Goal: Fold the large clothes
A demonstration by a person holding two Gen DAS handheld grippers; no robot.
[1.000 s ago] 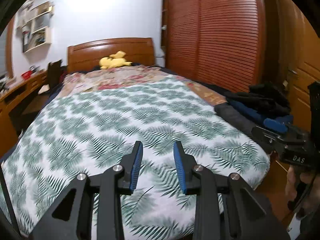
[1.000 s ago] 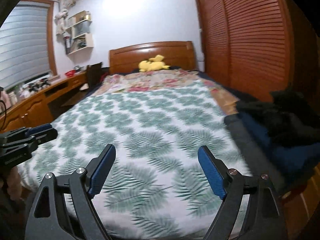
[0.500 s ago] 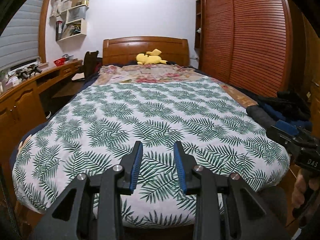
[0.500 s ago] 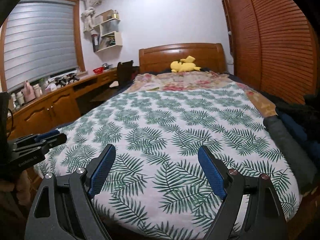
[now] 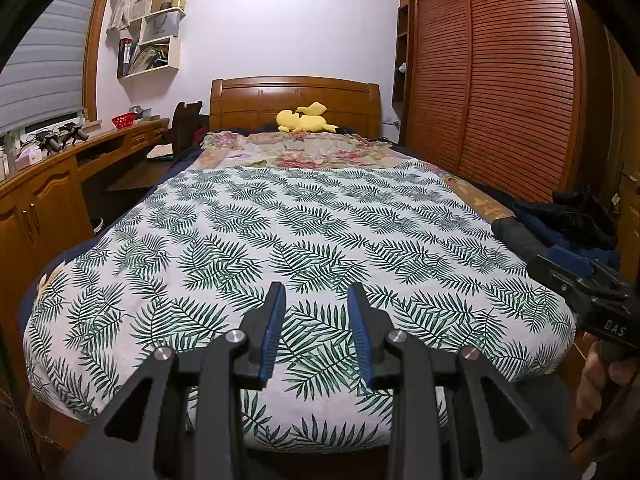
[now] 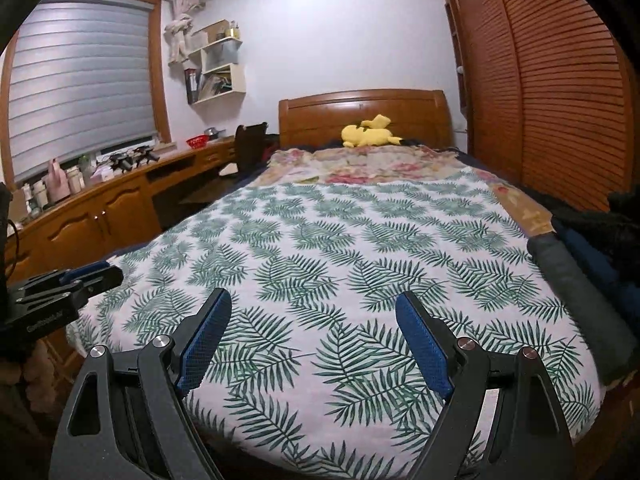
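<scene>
A pile of dark clothes [image 5: 576, 220] in black, navy and grey lies at the bed's right edge; it also shows in the right wrist view [image 6: 592, 264]. My left gripper [image 5: 316, 328] is open with a narrow gap and empty, held over the foot of the bed. My right gripper [image 6: 314, 340] is wide open and empty, also over the foot of the bed. Each gripper shows at the edge of the other's view: the right one [image 5: 580, 280] near the clothes pile, the left one [image 6: 80, 278] at the bed's left side.
The bed carries a white leaf-print cover [image 5: 304, 248], a floral blanket [image 5: 308, 152] and a yellow plush toy [image 5: 304, 120] by the wooden headboard. A wooden desk with cabinets [image 6: 100, 208] runs along the left wall. A slatted wardrobe [image 5: 500, 80] fills the right wall.
Both grippers have swung left and tilted up, so the views now face straight down the bed. The clothes pile has slid toward the right edge of both views. Jaw openings are unchanged.
</scene>
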